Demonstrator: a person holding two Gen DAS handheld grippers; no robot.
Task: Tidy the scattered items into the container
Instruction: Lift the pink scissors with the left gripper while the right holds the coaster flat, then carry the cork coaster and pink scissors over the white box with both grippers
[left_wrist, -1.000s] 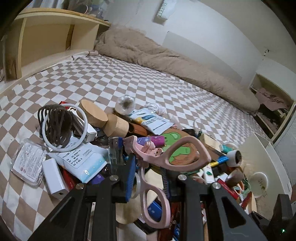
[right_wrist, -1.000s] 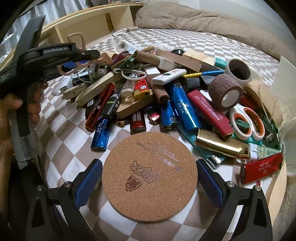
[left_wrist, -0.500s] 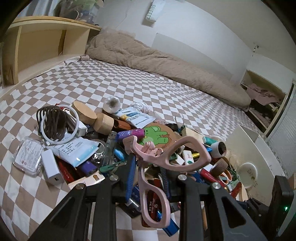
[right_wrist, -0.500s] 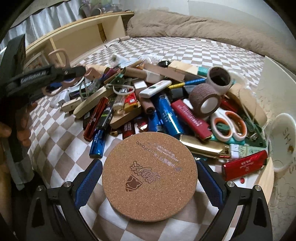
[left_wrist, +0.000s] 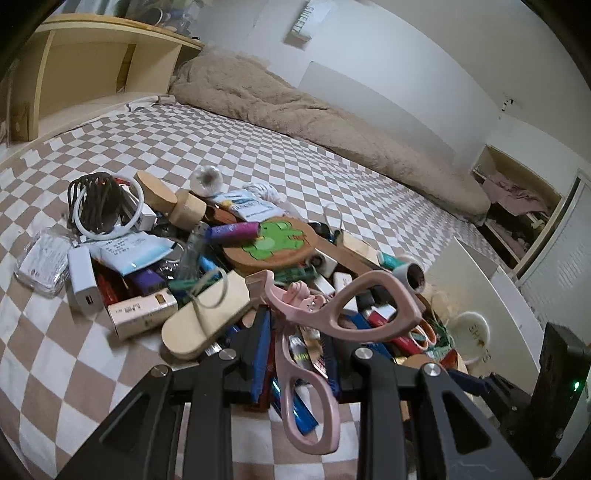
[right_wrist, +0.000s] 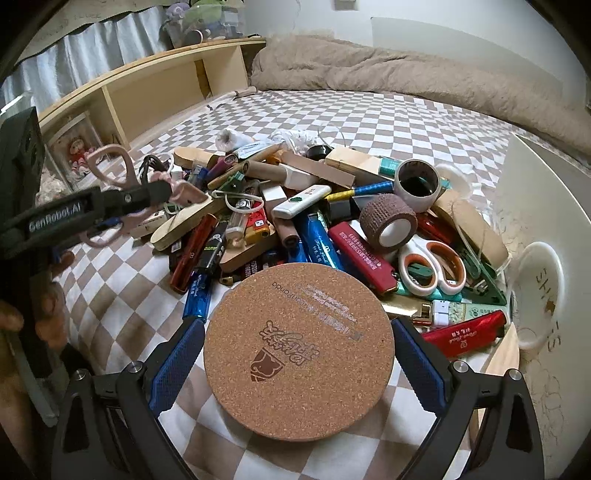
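Note:
My left gripper (left_wrist: 295, 332) is shut on pink scissors (left_wrist: 332, 314) and holds them above the pile of scattered items (left_wrist: 229, 258) on the checkered bed. The scissors and left gripper also show at the left of the right wrist view (right_wrist: 122, 199). My right gripper (right_wrist: 295, 350) is shut on a round cork coaster (right_wrist: 299, 350), held above the near edge of the pile (right_wrist: 314, 221). The white container (right_wrist: 535, 206) stands at the right, its wall beside the pile; it also shows in the left wrist view (left_wrist: 480, 291).
The pile holds lighters, a brown tape roll (right_wrist: 388, 221), orange-handled scissors (right_wrist: 432, 266), a frog coaster (left_wrist: 273, 243) and a cable coil (left_wrist: 99, 203). A beige blanket (left_wrist: 295, 107) lies at the far side. A wooden shelf (right_wrist: 147, 92) runs along the left.
Both grippers have risen and pulled back from the pile with their objects. The left one with the pink scissors has drawn away most.

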